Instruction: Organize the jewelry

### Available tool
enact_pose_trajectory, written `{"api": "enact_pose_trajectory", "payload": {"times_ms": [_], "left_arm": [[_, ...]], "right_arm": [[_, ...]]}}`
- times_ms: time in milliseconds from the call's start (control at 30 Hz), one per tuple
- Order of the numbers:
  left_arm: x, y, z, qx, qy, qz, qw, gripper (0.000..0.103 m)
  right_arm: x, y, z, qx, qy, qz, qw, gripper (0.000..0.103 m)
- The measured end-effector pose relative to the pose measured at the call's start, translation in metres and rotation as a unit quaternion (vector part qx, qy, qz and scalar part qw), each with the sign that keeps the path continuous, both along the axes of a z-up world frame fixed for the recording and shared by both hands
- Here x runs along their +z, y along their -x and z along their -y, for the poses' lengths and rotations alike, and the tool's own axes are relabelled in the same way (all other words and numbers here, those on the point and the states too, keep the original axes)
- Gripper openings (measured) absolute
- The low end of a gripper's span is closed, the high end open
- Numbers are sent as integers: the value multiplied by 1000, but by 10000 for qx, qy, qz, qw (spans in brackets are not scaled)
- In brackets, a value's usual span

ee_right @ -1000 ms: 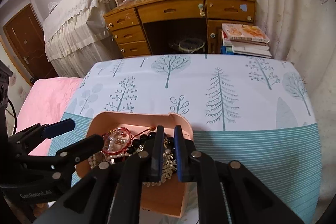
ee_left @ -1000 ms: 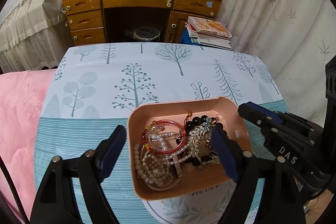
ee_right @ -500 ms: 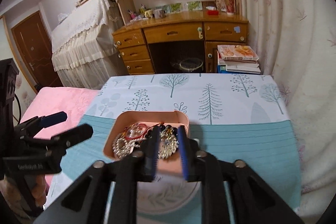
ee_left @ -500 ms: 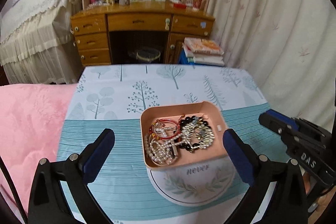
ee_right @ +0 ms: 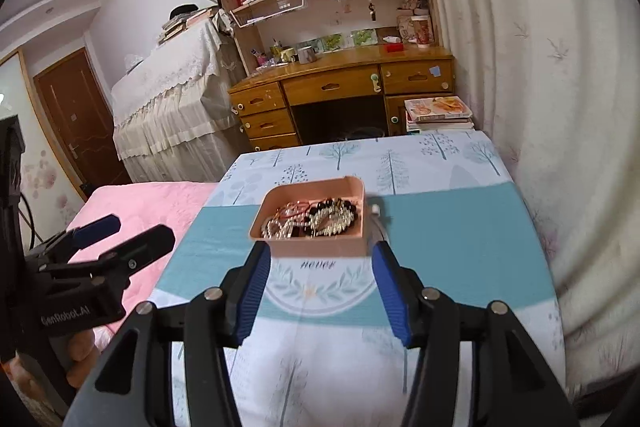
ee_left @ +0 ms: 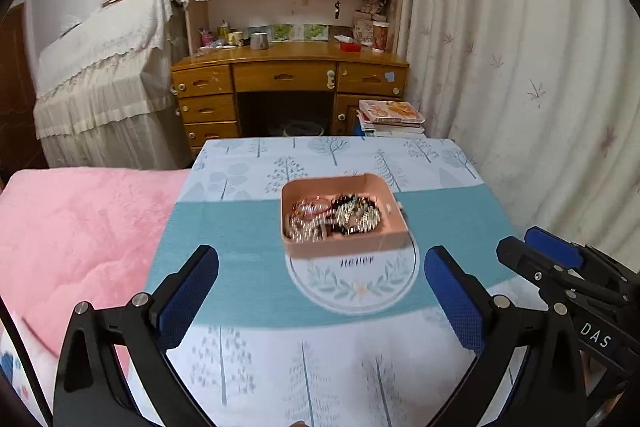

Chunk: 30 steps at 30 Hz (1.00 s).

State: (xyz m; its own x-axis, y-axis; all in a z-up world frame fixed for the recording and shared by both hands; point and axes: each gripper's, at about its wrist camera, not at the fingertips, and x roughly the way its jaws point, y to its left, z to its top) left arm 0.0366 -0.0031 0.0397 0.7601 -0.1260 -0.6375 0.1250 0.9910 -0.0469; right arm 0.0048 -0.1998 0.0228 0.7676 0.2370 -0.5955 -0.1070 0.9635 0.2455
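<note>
A pink tray (ee_left: pixel 344 245) sits on the table, holding a tangled pile of jewelry (ee_left: pixel 334 217): pearl strands, a red bangle, black beads and silver chains. It also shows in the right wrist view (ee_right: pixel 316 249), with the jewelry (ee_right: pixel 312 219) inside. My left gripper (ee_left: pixel 320 291) is open and empty, held back from the tray and above the table. My right gripper (ee_right: pixel 320 287) is open and empty, just short of the tray's near wall. The right gripper also shows at the right edge of the left wrist view (ee_left: pixel 560 267).
The table wears a tree-print cloth with a teal band (ee_left: pixel 240 227) and a round wreath print (ee_left: pixel 352 283). A pink blanket (ee_left: pixel 80 227) lies to the left. A wooden desk (ee_left: pixel 288 83), stacked books (ee_left: pixel 392 115) and a curtain (ee_left: pixel 520 67) stand behind.
Both grippers have pulled back and risen away from the tray. The right gripper, nearly shut over the jewelry before, has opened wide. The tray and jewelry stay on the table.
</note>
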Motion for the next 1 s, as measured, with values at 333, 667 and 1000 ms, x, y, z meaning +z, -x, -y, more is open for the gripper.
{"api": "enact_pose_trajectory", "payload": {"times_ms": [333,667,1000], "left_arm": [[-34,51,5,388,-225,-135,9989,102],[-46,68,15,460,-354,-77,9983,102],[-41,72,17,580,-374,80,9976,102]], "right_arm": [[-31,53,-5,-212,-30,-51,9998,57],[-39,64,1,-482,42,-113,9988,58],[-36,70,-12,-365,349,72,9987,58]]}}
